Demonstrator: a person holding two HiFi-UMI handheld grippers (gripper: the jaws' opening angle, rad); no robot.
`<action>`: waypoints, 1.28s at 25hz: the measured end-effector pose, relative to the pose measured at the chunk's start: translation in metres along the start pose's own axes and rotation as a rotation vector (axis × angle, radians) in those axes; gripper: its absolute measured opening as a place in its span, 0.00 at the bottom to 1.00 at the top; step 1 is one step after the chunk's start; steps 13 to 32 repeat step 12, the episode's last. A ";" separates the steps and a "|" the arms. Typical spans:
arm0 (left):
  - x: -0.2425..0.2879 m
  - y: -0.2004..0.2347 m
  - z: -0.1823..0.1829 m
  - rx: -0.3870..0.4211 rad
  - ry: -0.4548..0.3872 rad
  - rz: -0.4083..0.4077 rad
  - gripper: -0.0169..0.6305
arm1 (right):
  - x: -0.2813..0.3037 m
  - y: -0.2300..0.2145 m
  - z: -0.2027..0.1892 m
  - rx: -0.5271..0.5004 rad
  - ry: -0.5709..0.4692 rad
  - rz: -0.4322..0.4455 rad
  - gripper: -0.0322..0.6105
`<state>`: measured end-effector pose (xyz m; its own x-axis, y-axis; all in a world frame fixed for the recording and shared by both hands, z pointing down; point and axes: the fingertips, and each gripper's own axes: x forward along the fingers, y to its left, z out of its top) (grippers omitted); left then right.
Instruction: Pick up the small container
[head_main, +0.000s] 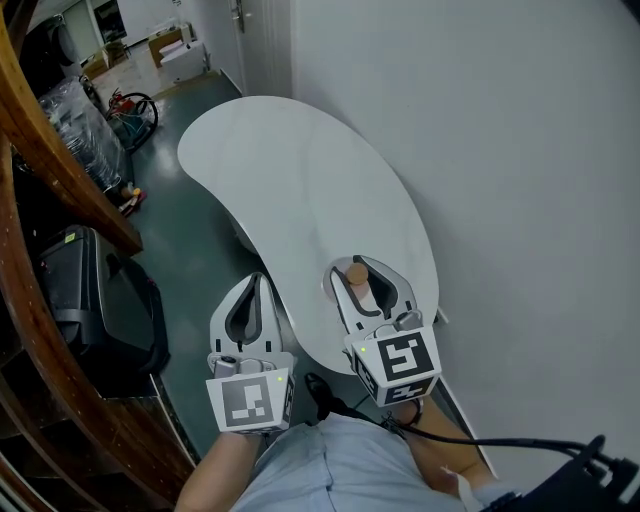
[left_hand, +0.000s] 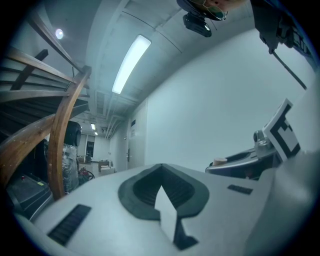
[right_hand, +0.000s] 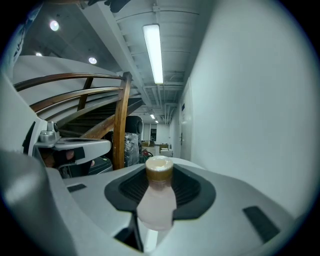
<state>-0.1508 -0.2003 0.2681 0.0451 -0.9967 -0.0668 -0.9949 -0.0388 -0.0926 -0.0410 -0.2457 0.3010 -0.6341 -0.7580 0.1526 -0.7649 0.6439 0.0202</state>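
Note:
The small container (head_main: 356, 272) is a pale bottle with a tan cap. It stands upright between the jaws of my right gripper (head_main: 362, 268), which is shut on it above the near end of the white table (head_main: 300, 180). In the right gripper view the container (right_hand: 158, 195) fills the gap of the right gripper (right_hand: 160, 170), its cap pointing up. My left gripper (head_main: 252, 282) hangs left of the table's edge, over the floor, with its jaws together and nothing in them. In the left gripper view the left gripper (left_hand: 161, 167) is shut, and the container's cap (left_hand: 219, 161) shows at the right.
A curved wooden stair rail (head_main: 60, 170) runs down the left side. A black bag (head_main: 90, 290) sits on the dark floor below it, and wrapped goods (head_main: 80, 120) stand farther back. A pale wall (head_main: 520, 150) borders the table on the right. A black cable (head_main: 450, 435) trails from the right gripper.

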 end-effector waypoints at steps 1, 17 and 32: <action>0.000 0.000 0.000 0.000 0.000 -0.001 0.03 | 0.000 -0.001 0.000 0.001 0.000 -0.002 0.25; 0.000 0.001 -0.001 -0.006 0.001 0.002 0.02 | -0.001 -0.003 -0.001 0.003 0.004 -0.010 0.25; 0.000 0.001 -0.001 -0.006 0.001 0.002 0.02 | -0.001 -0.003 -0.001 0.003 0.004 -0.010 0.25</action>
